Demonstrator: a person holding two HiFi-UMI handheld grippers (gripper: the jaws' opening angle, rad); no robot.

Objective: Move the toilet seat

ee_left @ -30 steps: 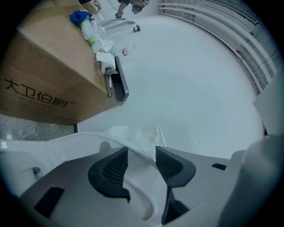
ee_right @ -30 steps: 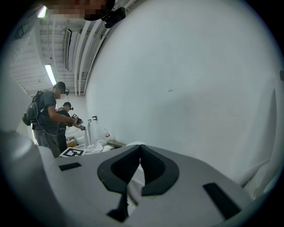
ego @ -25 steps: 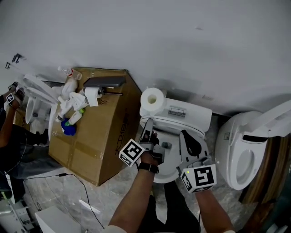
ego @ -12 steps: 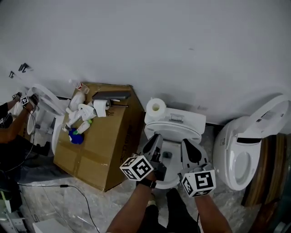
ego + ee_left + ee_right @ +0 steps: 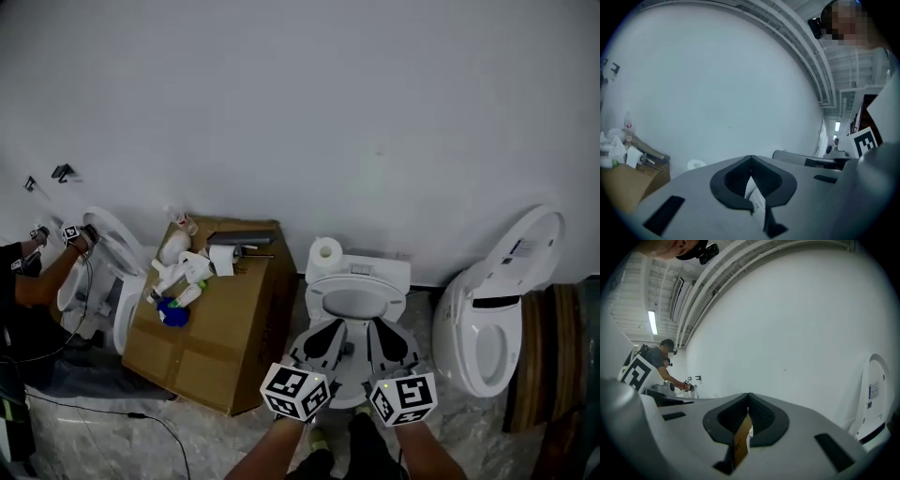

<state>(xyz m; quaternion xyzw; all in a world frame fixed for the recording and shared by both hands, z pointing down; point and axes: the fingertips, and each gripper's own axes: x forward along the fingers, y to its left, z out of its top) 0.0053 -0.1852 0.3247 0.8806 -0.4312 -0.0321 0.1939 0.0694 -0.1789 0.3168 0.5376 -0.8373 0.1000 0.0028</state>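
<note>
The only real container is the cardboard box (image 5: 211,349) left of the toilet (image 5: 349,373). Its stuff is piled on top of it: a couple of bottles (image 5: 173,248), a loose toilet roll (image 5: 222,260) and something blue (image 5: 171,312). A second roll (image 5: 325,253) stands on the tank (image 5: 380,272). The toilet seat (image 5: 357,285) shows as a white ring right in front of that tank. Whether it's flat or tipped up, I can't tell from above.

Both hands are out in front, side by side over the bowl, with the marker cubes nearest the camera and the jaws aimed at the wall (image 5: 300,112). The jaws of the left gripper (image 5: 751,157) have just been closing and now meet, with only a small white label at the seam. The right gripper (image 5: 749,394) is pinched together the same way, with a brownish tag at its seam.

The gripper views are mostly wall. The left one catches the box and the tank roll low at its left edge. The right one catches the raised lid (image 5: 874,394) of a neighbouring toilet, plus another person (image 5: 661,359) bent forward at far left. Only the head view shows the seat.
</note>
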